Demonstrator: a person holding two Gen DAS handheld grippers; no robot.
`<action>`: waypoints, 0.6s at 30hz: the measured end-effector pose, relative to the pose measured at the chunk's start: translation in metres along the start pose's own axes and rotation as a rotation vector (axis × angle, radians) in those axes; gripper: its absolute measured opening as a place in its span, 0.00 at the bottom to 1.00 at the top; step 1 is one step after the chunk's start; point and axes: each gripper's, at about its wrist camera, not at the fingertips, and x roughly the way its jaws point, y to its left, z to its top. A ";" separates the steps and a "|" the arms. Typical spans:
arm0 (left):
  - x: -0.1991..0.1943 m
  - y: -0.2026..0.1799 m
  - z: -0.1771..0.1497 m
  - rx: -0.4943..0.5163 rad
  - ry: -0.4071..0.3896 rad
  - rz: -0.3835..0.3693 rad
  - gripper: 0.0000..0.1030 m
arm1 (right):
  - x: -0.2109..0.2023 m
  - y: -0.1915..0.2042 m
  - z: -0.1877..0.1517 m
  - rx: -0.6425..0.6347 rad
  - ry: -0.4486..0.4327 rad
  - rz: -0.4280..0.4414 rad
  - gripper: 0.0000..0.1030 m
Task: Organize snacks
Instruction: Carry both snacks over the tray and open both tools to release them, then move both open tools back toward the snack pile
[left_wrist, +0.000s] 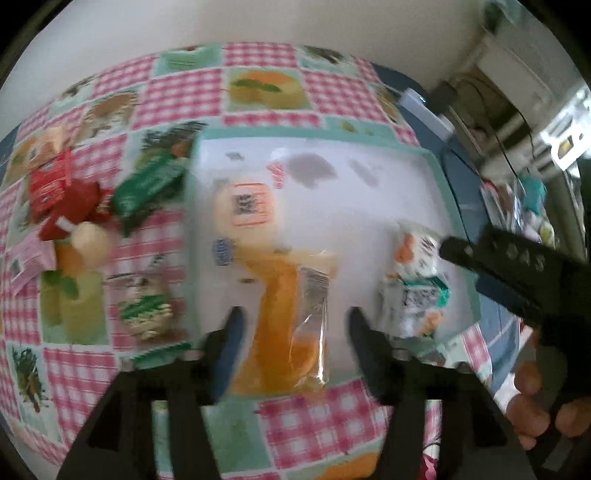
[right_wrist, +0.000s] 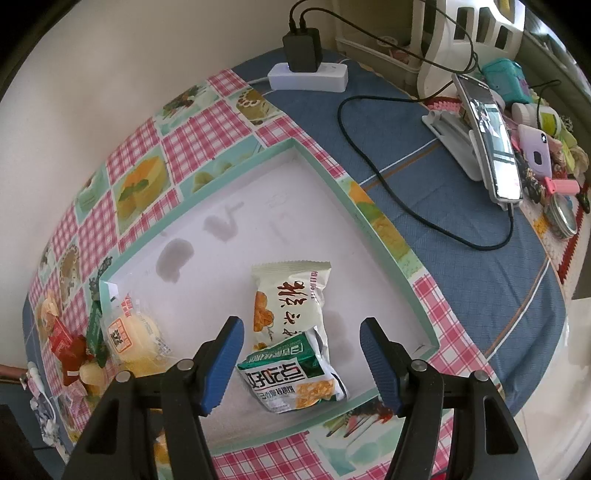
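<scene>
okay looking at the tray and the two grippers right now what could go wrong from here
The orange packet lies across the tray rim, between the open left gripper fingers; it may slide out onto the cloth. The right gripper hangs open over two overlapping packets; closing could catch both.

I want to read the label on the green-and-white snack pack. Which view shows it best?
The right wrist view: the green-and-white pack lies sharp and close between the open jaws. The left wrist view shows it blurred, off right.

black right gripper (right_wrist: 301, 363), ribbed blue pads (right_wrist: 225, 369), silver screws
</scene>
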 end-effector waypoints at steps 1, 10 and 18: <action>-0.001 -0.003 -0.001 0.014 -0.004 0.012 0.68 | 0.000 0.000 0.000 0.001 0.001 0.000 0.67; -0.017 0.078 0.002 -0.307 -0.052 0.208 0.80 | 0.006 0.012 -0.006 -0.033 0.018 -0.018 0.67; -0.039 0.177 -0.021 -0.681 -0.078 0.328 0.90 | 0.003 0.075 -0.034 -0.232 0.004 0.047 0.79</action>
